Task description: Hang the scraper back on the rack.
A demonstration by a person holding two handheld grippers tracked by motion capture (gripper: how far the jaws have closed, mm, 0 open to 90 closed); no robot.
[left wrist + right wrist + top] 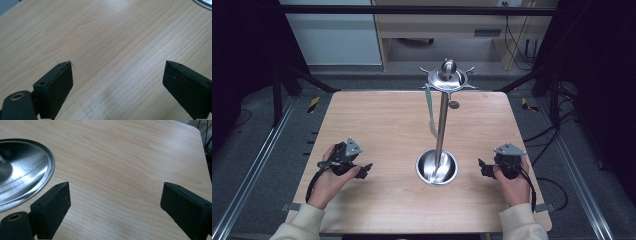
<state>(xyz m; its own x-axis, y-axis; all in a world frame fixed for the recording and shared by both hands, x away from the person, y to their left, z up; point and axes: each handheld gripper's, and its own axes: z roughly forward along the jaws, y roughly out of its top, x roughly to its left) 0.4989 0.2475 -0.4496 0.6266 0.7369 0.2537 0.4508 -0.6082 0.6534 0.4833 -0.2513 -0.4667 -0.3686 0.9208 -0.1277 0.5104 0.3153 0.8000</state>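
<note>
A steel stand rises from the table's middle: a round dish base (437, 168), a thin pole (442, 122) and a top plate with hooks (447, 78). A pale green strap (430, 112) hangs from one hook beside the pole. My left gripper (366, 169) rests near the front left, held in a hand, jaws wide open over bare wood (117, 67). My right gripper (482, 167) sits at the front right, also open, with the dish base's rim (37, 177) to its left and nothing between its fingers (53, 207).
The wooden table (382, 120) has rounded corners and metal rails along both sides. A small dark disc (454, 104) lies behind the pole. Cables and black frame legs (557, 95) stand off the right edge.
</note>
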